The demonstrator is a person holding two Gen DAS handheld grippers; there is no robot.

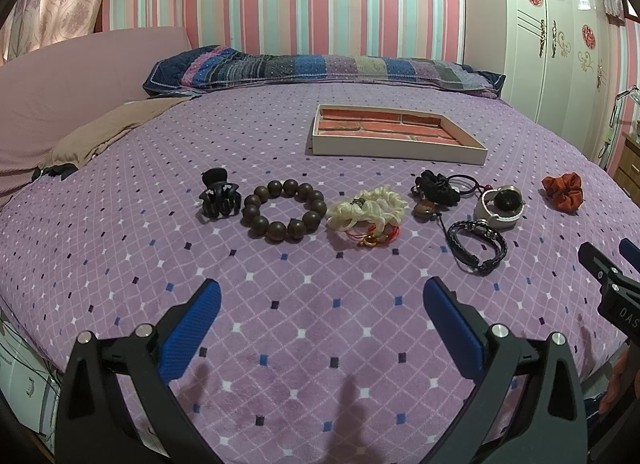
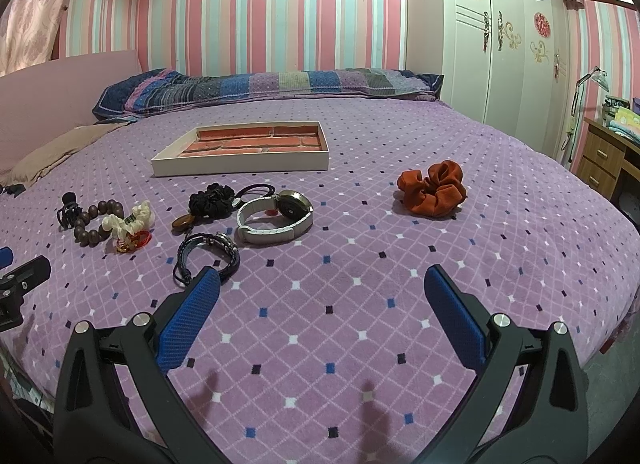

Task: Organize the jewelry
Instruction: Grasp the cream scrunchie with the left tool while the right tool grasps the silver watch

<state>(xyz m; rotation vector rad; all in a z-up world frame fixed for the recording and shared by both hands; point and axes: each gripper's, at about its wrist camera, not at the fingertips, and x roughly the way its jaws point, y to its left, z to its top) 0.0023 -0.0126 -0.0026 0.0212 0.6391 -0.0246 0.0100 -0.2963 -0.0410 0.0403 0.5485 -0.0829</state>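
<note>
A shallow box with a brick-pattern lining [image 1: 394, 149] [image 2: 240, 164] lies on the purple bed. In front of it lies a row of pieces: a black claw clip [image 1: 219, 194], a brown bead bracelet [image 1: 284, 210] [image 2: 92, 220], a cream scrunchie [image 1: 366, 208] [image 2: 128, 220] over a red cord bracelet [image 1: 374, 236], a black scrunchie [image 1: 438, 186] [image 2: 212, 200], a white-strap watch [image 1: 500, 206] [image 2: 276, 220], a black braided bracelet [image 1: 478, 246] [image 2: 208, 258] and an orange scrunchie [image 1: 562, 192] [image 2: 434, 188]. My left gripper [image 1: 322, 296] is open and empty. My right gripper [image 2: 322, 284] is open and empty.
A striped pillow [image 1: 320, 70] [image 2: 272, 86] lies at the head of the bed. A brown cloth [image 1: 120, 124] lies at the left. A white wardrobe [image 2: 508, 44] and a wooden desk [image 2: 604, 156] stand at the right.
</note>
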